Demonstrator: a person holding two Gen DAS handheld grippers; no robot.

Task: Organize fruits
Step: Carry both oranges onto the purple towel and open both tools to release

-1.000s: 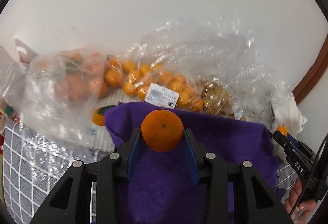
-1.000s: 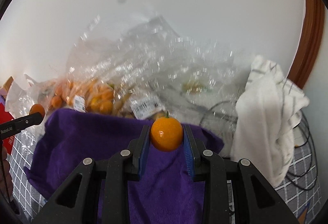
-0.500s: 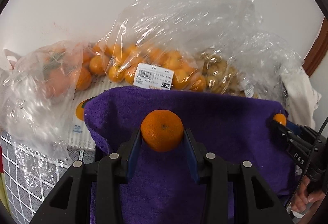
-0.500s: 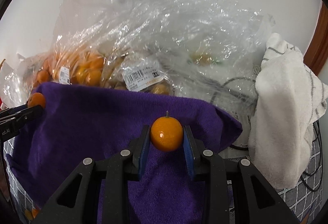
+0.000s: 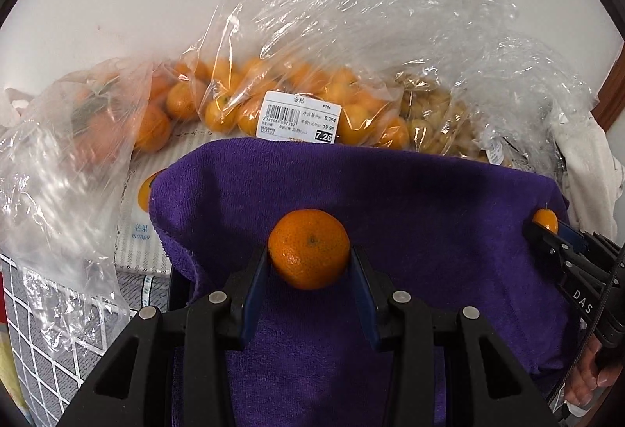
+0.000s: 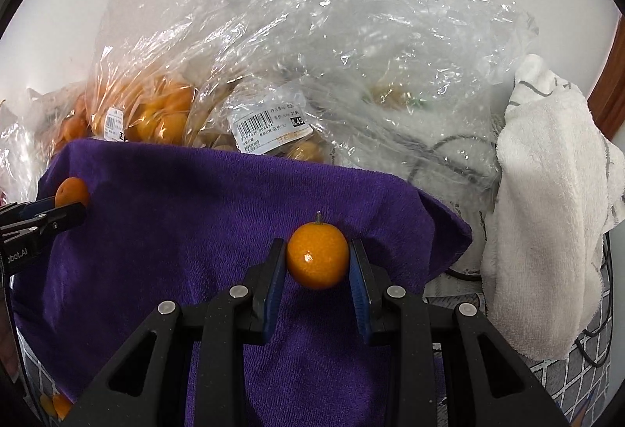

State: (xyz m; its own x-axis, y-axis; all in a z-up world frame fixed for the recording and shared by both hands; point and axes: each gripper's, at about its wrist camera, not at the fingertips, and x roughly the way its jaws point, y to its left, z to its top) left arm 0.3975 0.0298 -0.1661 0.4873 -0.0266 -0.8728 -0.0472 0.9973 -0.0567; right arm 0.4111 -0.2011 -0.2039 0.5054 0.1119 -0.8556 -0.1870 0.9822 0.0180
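The left claw (image 5: 308,263) grips a mandarin (image 5: 308,249) between its two blue pads, held over the purple towel (image 5: 410,216). The right claw (image 6: 317,265) grips a smaller, smooth kumquat (image 6: 317,256) with a short stem, over the same towel near its right edge. Each claw shows at the side of the other's view, fruit in its tips. Behind the towel's far edge lie clear plastic bags: one of kumquats (image 5: 297,106) with a price label, one of mandarins (image 5: 117,122) at the left, one of pale husked fruit (image 5: 437,118). A white cloth (image 6: 547,231) lies to the right.
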